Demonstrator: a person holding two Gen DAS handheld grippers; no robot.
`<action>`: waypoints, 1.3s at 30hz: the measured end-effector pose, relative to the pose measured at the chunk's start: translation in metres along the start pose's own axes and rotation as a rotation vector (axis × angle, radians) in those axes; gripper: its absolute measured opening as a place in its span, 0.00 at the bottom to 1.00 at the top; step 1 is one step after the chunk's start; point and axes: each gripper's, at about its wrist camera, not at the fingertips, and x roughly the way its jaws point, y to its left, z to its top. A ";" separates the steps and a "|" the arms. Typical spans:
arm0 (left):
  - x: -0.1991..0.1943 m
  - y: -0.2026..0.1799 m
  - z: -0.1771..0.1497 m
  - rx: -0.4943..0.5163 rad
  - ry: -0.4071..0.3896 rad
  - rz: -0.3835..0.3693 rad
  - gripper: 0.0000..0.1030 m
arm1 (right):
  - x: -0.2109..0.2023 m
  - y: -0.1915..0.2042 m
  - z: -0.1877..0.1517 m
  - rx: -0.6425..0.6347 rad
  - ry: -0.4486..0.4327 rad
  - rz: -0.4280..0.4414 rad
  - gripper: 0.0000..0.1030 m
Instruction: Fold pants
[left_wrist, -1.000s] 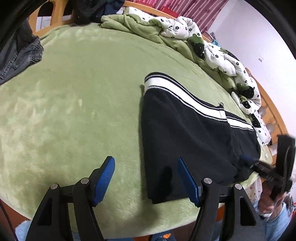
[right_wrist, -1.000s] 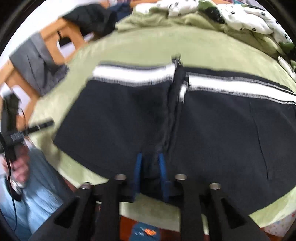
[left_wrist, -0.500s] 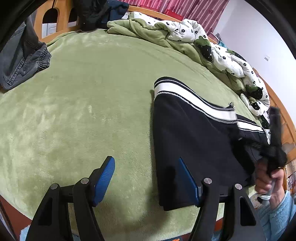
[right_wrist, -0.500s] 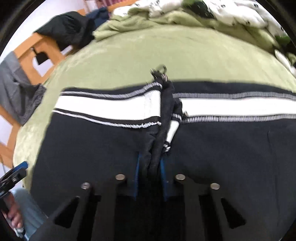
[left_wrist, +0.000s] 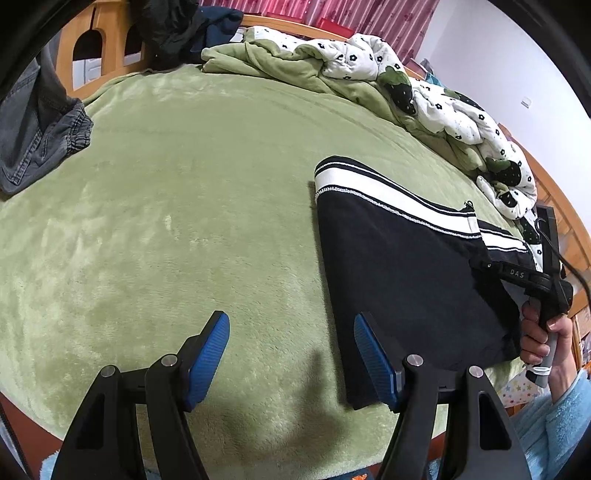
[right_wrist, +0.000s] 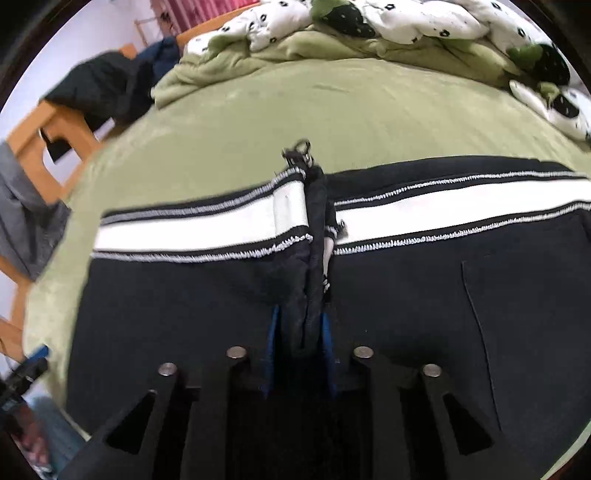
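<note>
Black pants (left_wrist: 402, 266) with a white side stripe lie folded on the green blanket (left_wrist: 184, 206), right of centre in the left wrist view. My left gripper (left_wrist: 291, 354) is open and empty, low over the blanket at the pants' near left corner. My right gripper (right_wrist: 299, 339) is shut on a pinched ridge of the black pants (right_wrist: 184, 306) near the middle. It also shows in the left wrist view (left_wrist: 480, 264) above the pants' right part, held by a hand. A zipper pull (right_wrist: 301, 149) sticks up past the stripe.
A rumpled green and white flowered duvet (left_wrist: 406, 92) lies along the far side of the bed. Grey jeans (left_wrist: 40, 136) hang at the left edge. Dark clothes (left_wrist: 173, 26) drape the wooden headboard (left_wrist: 107, 48). The bed's near edge is just below my left gripper.
My right gripper has pulled the pinched pants fabric forward across the bed, so the stripe sits closer. My left gripper stayed open and shifted slightly left of the pants' corner.
</note>
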 end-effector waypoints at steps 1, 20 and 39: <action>0.000 -0.001 0.000 0.003 -0.002 0.001 0.66 | -0.002 -0.001 -0.001 -0.005 0.002 -0.002 0.23; -0.004 -0.049 0.048 0.097 0.013 -0.100 0.66 | -0.188 -0.097 0.011 0.010 -0.262 -0.205 0.72; 0.107 -0.035 0.079 -0.050 0.165 -0.152 0.64 | -0.083 -0.317 -0.060 0.529 -0.291 -0.071 0.70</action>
